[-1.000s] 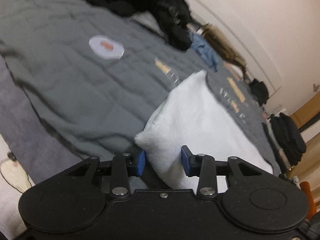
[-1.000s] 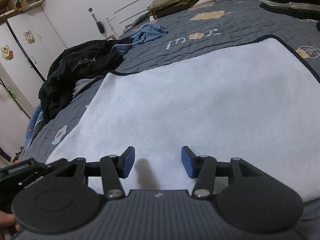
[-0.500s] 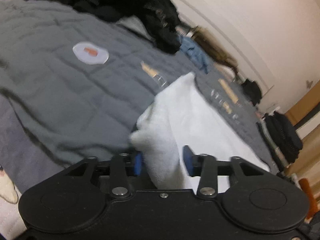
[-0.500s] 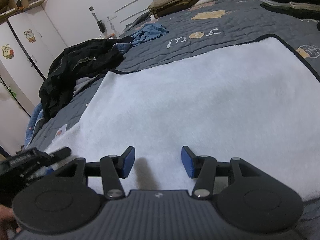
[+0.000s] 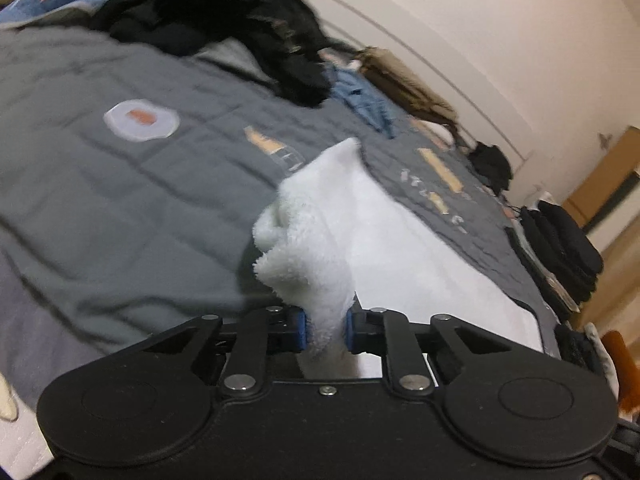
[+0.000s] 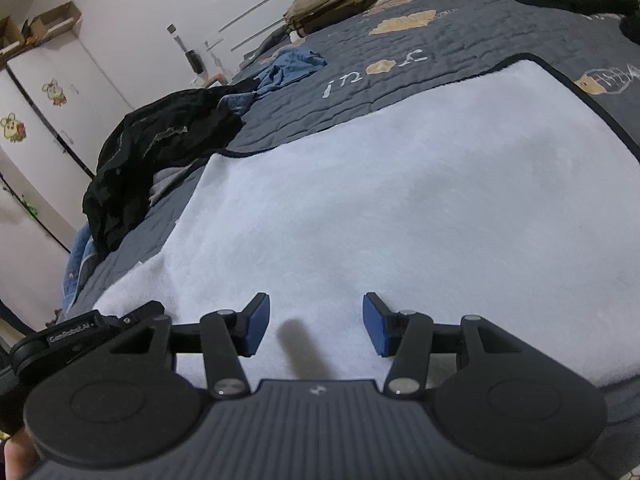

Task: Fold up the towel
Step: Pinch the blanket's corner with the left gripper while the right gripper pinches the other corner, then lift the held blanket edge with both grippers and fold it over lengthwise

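A white fluffy towel (image 6: 400,208) with a dark edge lies spread on the grey quilted bed. In the left wrist view its near corner (image 5: 316,248) is bunched and lifted off the bed. My left gripper (image 5: 326,330) is closing, and its blue pads pinch that corner of the towel. In the right wrist view my right gripper (image 6: 316,328) hangs open just over the towel's near edge, with nothing between its fingers. The left gripper's black body (image 6: 80,334) shows at the lower left of that view, at the towel's left corner.
The grey quilt (image 5: 120,200) carries printed patches and letters. A pile of black clothes (image 6: 160,152) and blue garments (image 6: 288,68) lie beyond the towel's left side. Folded brown cloth (image 6: 344,0) sits at the far edge, dark stacked clothes (image 5: 560,240) at the right.
My left gripper has shut on the towel's near corner and lifted it, so that the corner now stands bunched above the bed. The right gripper has stayed open in place.
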Available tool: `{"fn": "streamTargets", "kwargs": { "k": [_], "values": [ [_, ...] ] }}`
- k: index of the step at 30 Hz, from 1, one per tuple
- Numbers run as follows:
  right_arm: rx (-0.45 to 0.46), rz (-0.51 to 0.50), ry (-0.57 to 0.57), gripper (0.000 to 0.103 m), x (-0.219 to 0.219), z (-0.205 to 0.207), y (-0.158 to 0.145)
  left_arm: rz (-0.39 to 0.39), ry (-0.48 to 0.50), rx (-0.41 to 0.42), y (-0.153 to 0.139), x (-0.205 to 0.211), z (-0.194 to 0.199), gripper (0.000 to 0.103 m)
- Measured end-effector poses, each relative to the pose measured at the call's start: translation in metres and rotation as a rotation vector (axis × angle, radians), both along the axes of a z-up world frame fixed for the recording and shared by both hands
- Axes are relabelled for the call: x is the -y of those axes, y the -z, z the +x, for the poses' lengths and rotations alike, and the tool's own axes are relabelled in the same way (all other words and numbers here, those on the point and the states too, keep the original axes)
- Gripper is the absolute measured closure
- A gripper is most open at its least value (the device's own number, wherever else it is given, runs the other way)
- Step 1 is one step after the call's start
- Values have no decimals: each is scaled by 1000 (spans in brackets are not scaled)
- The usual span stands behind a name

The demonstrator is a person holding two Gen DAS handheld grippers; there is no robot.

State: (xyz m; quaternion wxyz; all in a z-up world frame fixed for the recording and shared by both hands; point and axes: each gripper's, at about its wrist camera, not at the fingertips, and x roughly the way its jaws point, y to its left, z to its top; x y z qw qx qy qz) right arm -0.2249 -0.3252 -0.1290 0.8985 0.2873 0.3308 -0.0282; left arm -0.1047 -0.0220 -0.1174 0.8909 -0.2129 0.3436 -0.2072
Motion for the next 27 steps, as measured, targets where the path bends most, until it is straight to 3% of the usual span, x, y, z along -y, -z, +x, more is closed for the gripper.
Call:
{"fn": "streamTargets", "kwargs": {
  "k": [13,21,27],
  "values": [
    [17,53,118,52,47,-27,-13,190,364,279,-30,94,-34,87],
    [44,98,193,52,82,-48,-17,433,556,430,-13,155,-62,85],
    [32,108,191,52,89,-51,-15,528,661,507,2,168,-83,57]
  ]
}}
